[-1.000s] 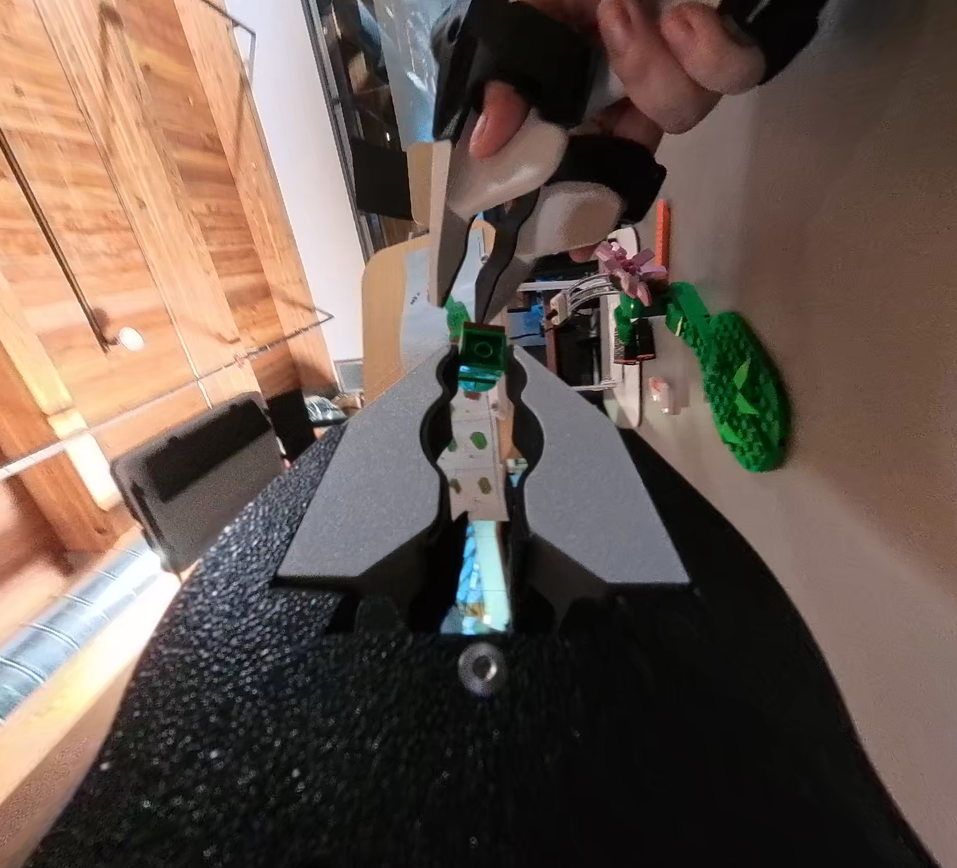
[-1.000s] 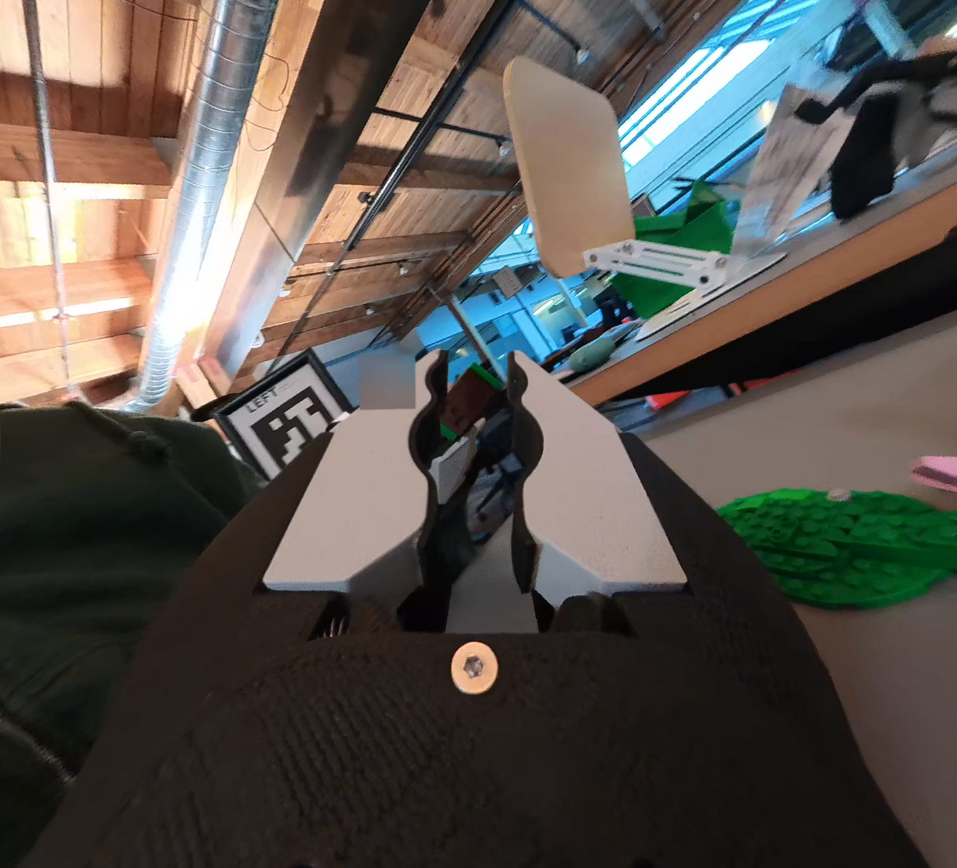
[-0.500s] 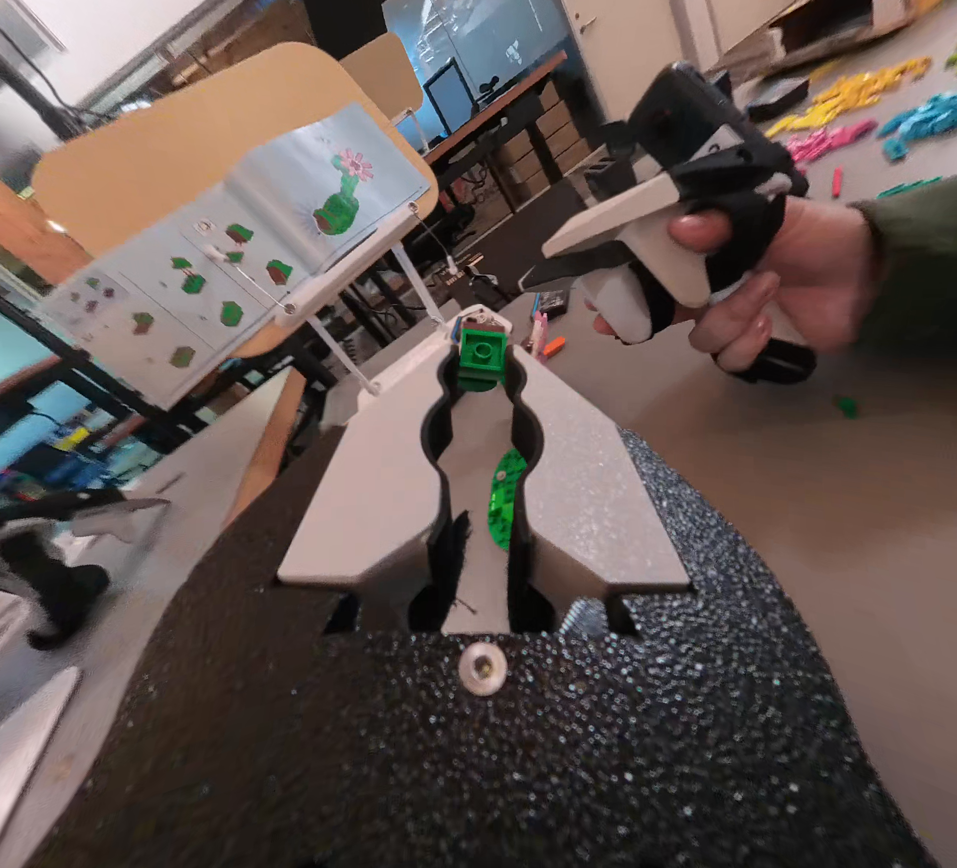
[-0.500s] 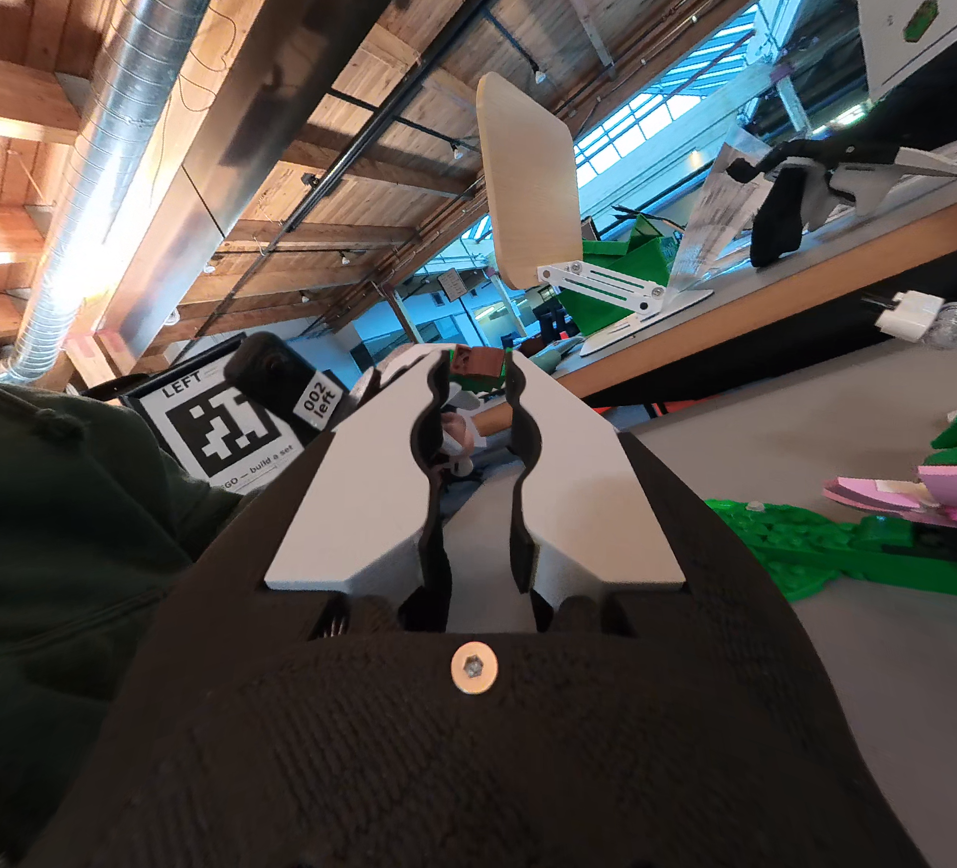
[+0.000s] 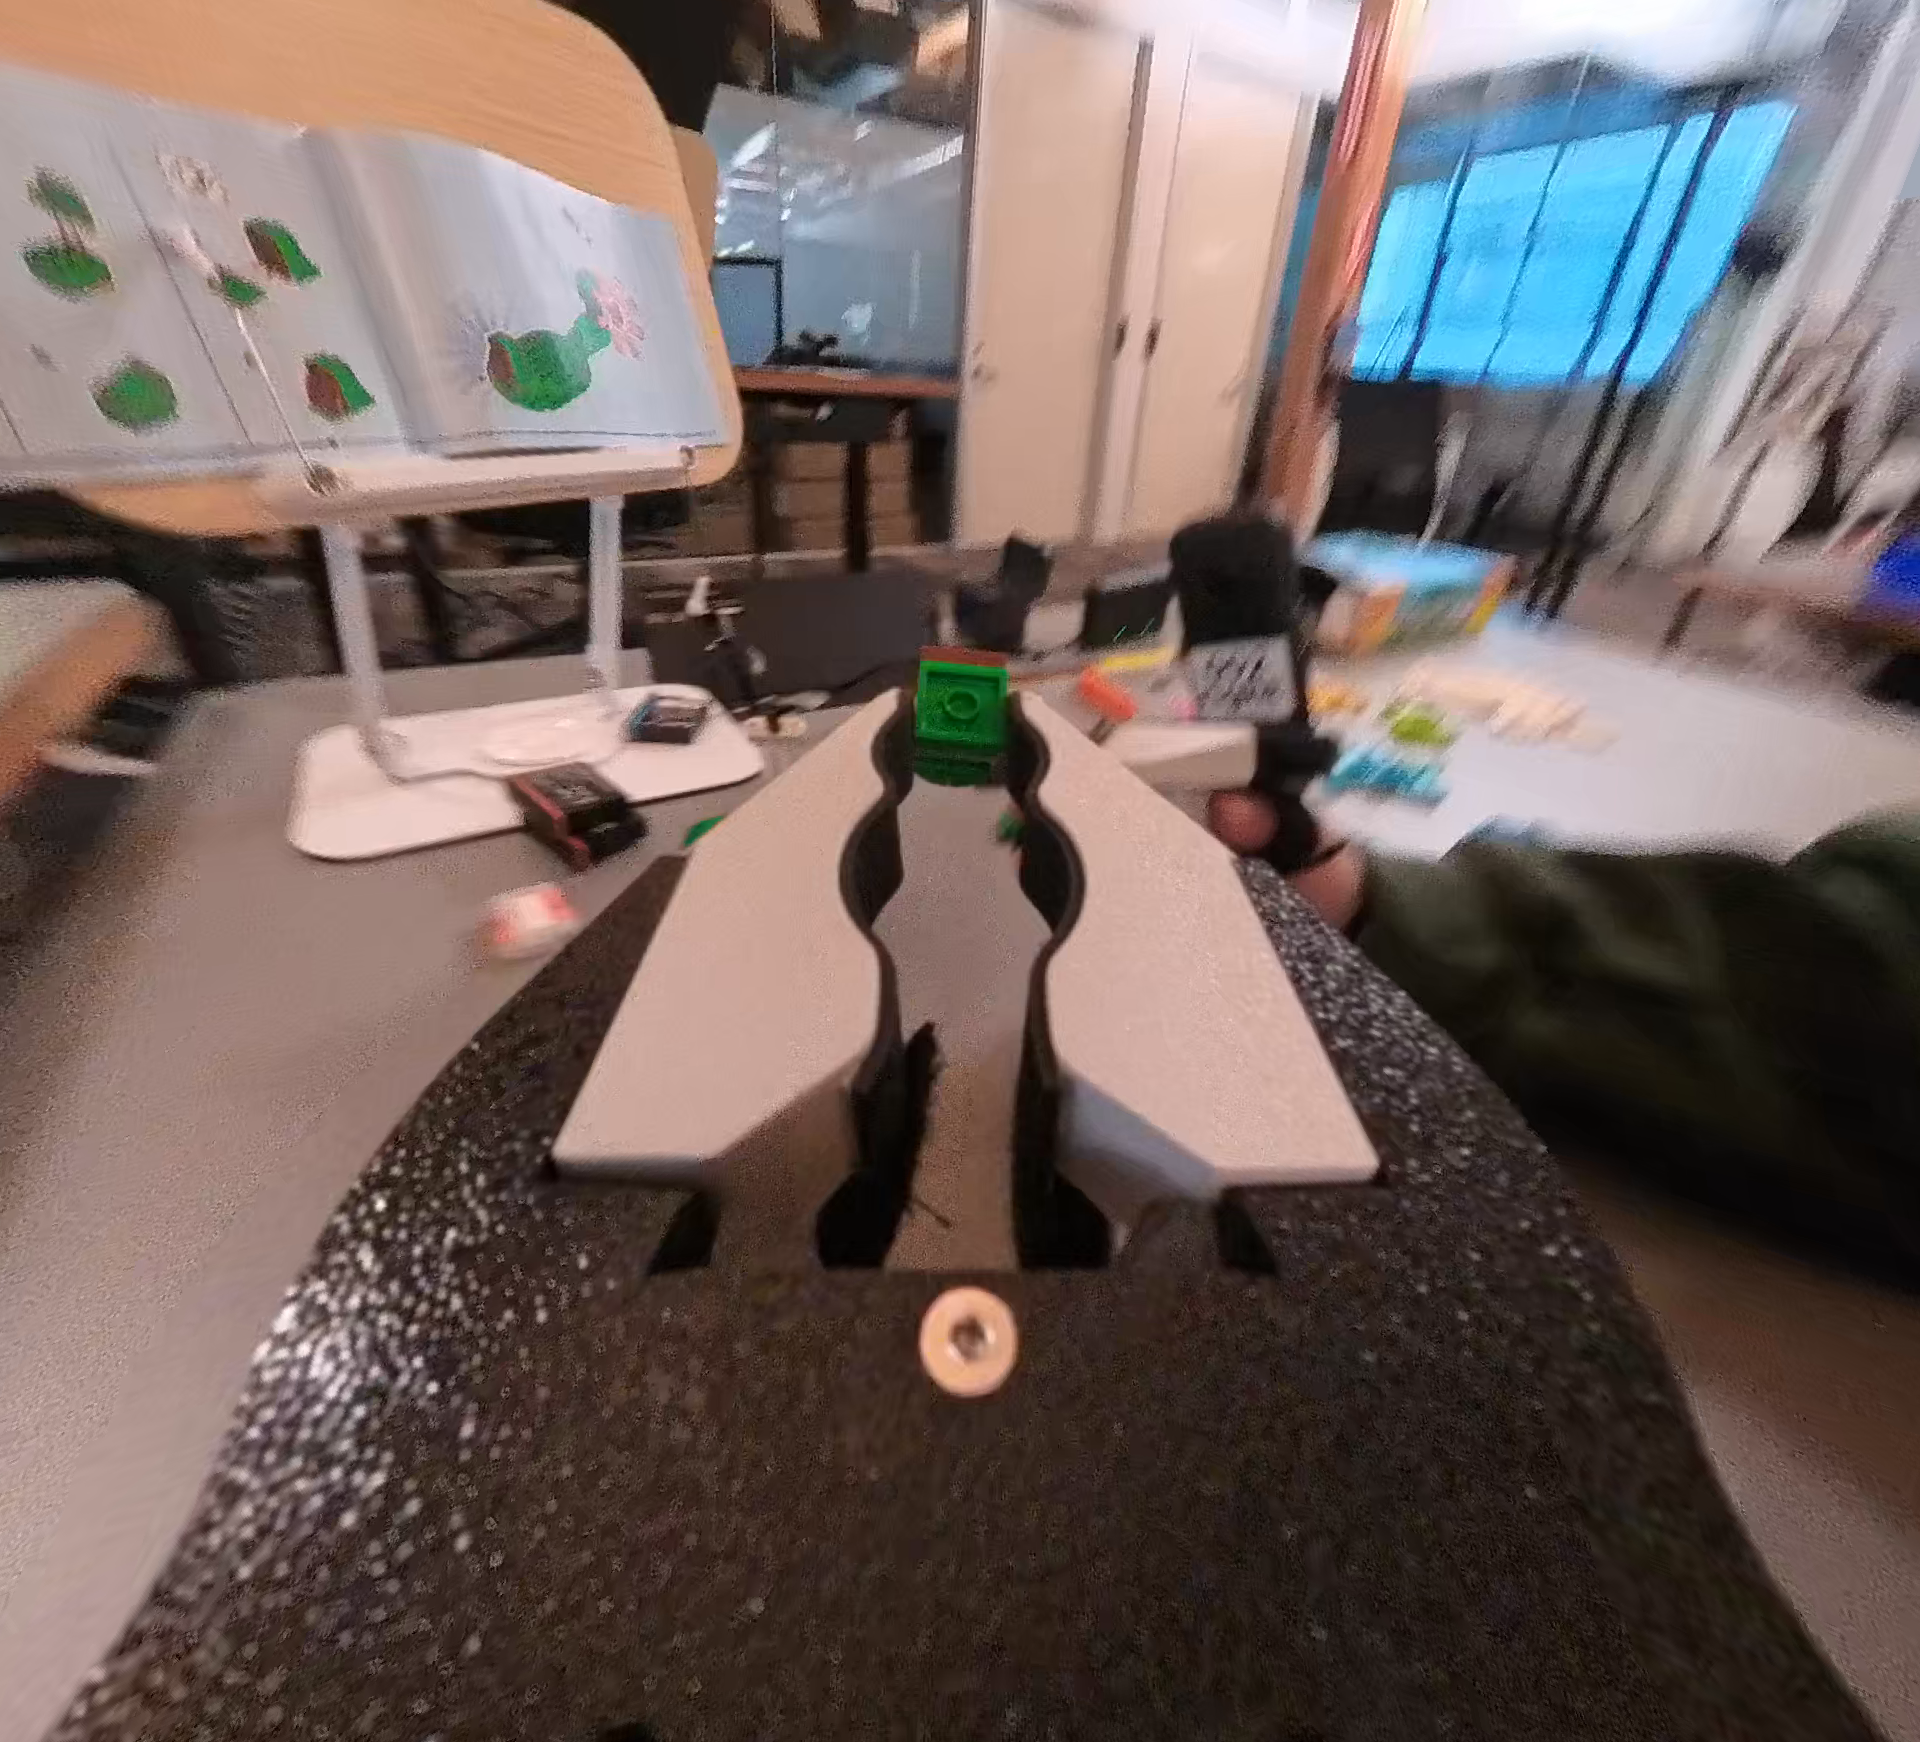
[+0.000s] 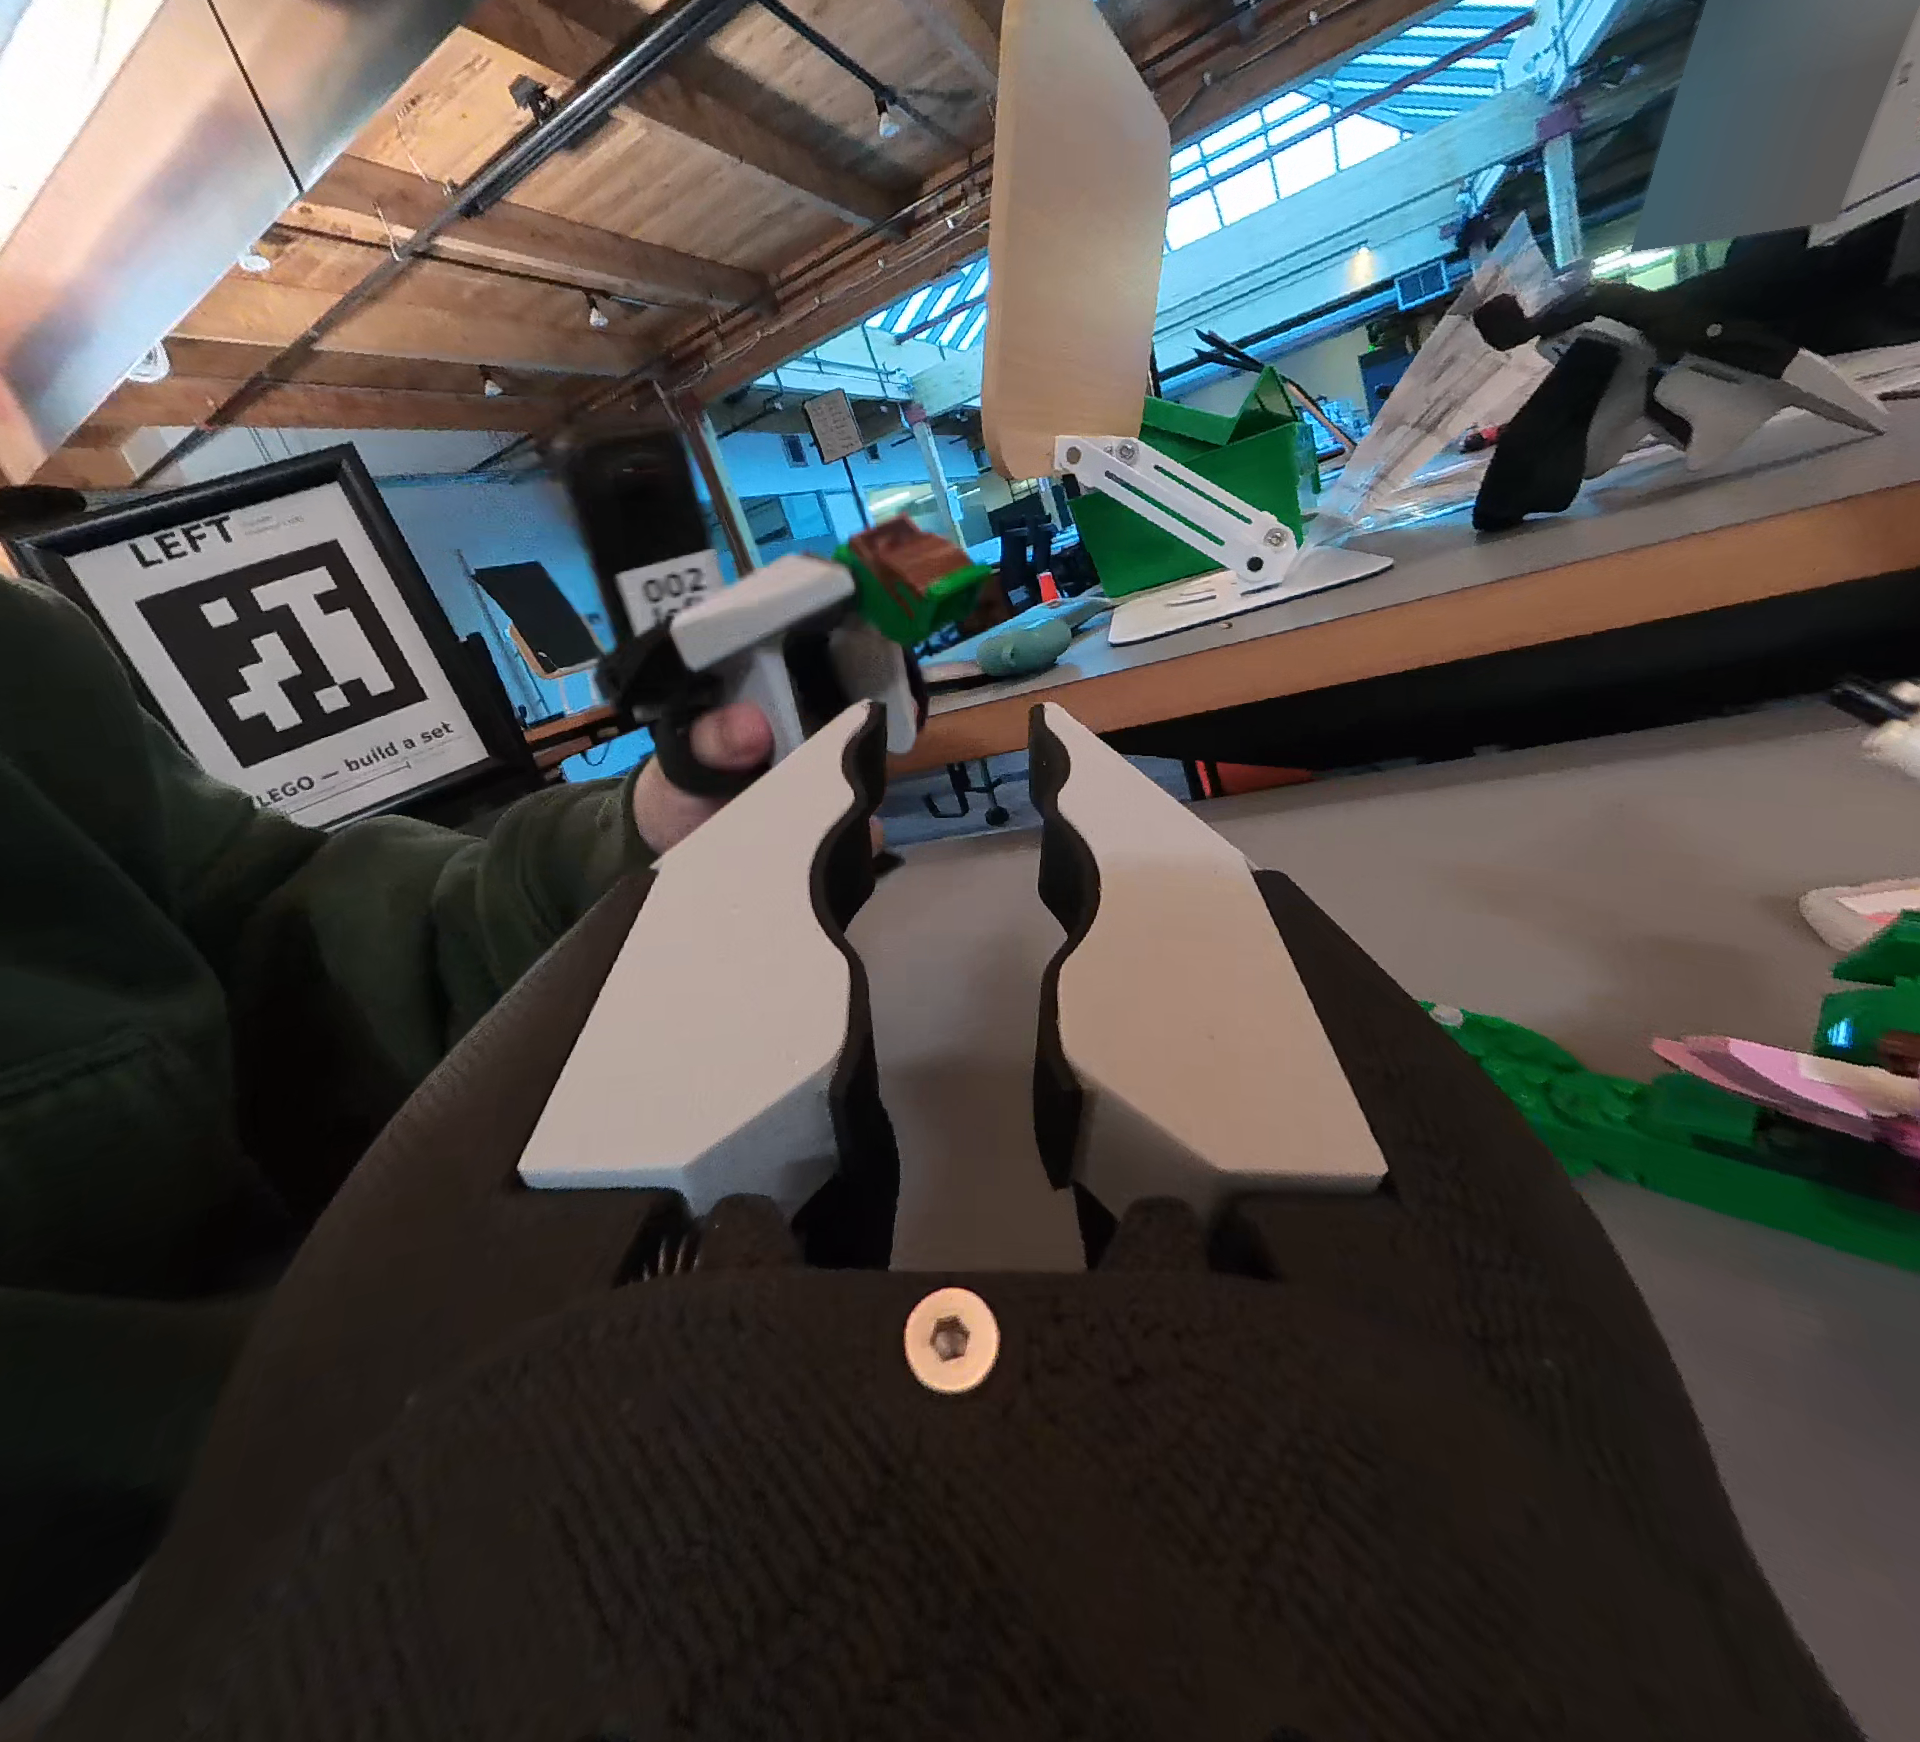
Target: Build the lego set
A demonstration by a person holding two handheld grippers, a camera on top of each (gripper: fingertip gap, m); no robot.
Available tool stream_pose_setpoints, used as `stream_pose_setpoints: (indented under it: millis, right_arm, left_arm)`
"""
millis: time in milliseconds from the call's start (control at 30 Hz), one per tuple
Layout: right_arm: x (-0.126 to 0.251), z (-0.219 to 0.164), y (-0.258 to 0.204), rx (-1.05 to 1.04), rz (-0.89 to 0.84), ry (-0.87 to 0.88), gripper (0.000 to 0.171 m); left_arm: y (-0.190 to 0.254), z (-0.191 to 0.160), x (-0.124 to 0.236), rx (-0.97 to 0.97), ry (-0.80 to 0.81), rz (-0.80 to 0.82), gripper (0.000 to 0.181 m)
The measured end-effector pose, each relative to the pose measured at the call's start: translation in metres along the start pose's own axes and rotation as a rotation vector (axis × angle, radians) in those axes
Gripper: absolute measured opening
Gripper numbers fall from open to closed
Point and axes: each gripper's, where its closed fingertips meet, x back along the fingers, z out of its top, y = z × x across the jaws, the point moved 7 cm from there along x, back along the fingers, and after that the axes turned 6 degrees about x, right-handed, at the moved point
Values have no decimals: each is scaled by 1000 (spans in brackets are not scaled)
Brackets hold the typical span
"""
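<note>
My left gripper [image 5: 956,705] is shut on a small green and brown lego piece [image 5: 958,718], held at its fingertips above the grey table. In the right wrist view the left gripper [image 6: 883,596] shows to the upper left, with the same piece [image 6: 914,580] sticking out of its tips. My right gripper [image 6: 956,726] is slightly open and holds nothing, a short way below and right of that piece. A green lego baseplate [image 6: 1558,1100] with a pink flower [image 6: 1766,1079] lies on the table at the right.
An open instruction booklet [image 5: 364,321] stands on a white stand [image 5: 499,778] at the back left. Sorted coloured bricks [image 5: 1455,726] lie at the back right. A small pink-white piece [image 5: 525,913] lies on the table [image 5: 208,1017]. A sleeve [image 6: 156,965] fills the left. The grippers' ends are close to 5 centimetres from one another.
The left gripper has swung level and away with the green and brown piece. The right gripper has come off that piece and dropped lower, and the two now stand apart.
</note>
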Motion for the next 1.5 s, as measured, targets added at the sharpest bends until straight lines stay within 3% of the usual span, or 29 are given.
stream_pose_setpoints:
  millis: [100, 400, 600, 767, 1133, 1167, 1200, 1267, 1400, 1500]
  right_arm:
    - [0, 1, 0, -4, 1, 6, 25]
    - [0, 2, -1, 83, -39, -10, 27]
    - [-6, 3, -14, 565, -237, -114, 38]
    - [-13, 2, -26, 797, -308, -144, 46]
    - [-13, -5, -23, 767, -278, -216, 25]
    - [-13, -4, -22, 712, -260, -206, 25]
    - [-12, -3, -20, 642, -237, -187, 25]
    - [-8, -1, -15, 453, -171, -147, 25]
    - [1, 4, -3, 62, -27, -31, 25]
    - [0, 0, -4, -71, 66, -30, 25]
  left_arm:
    - [-15, 7, 8, 268, 87, -29, 13]
    - [-23, 9, 12, 587, 166, -33, 14]
    - [-25, -2, 8, 820, 175, -52, 14]
    - [-12, -25, -6, 925, 100, -101, 13]
    - [-3, -48, -19, 1053, 65, -143, 14]
    - [-1, -45, -18, 1016, 82, -154, 18]
    - [2, -42, -17, 949, 79, -161, 33]
    - [8, -36, -15, 684, -7, -106, 58]
    - [24, -25, -7, -140, -194, 96, 72]
    - [39, -27, -7, -691, -311, 143, 72]
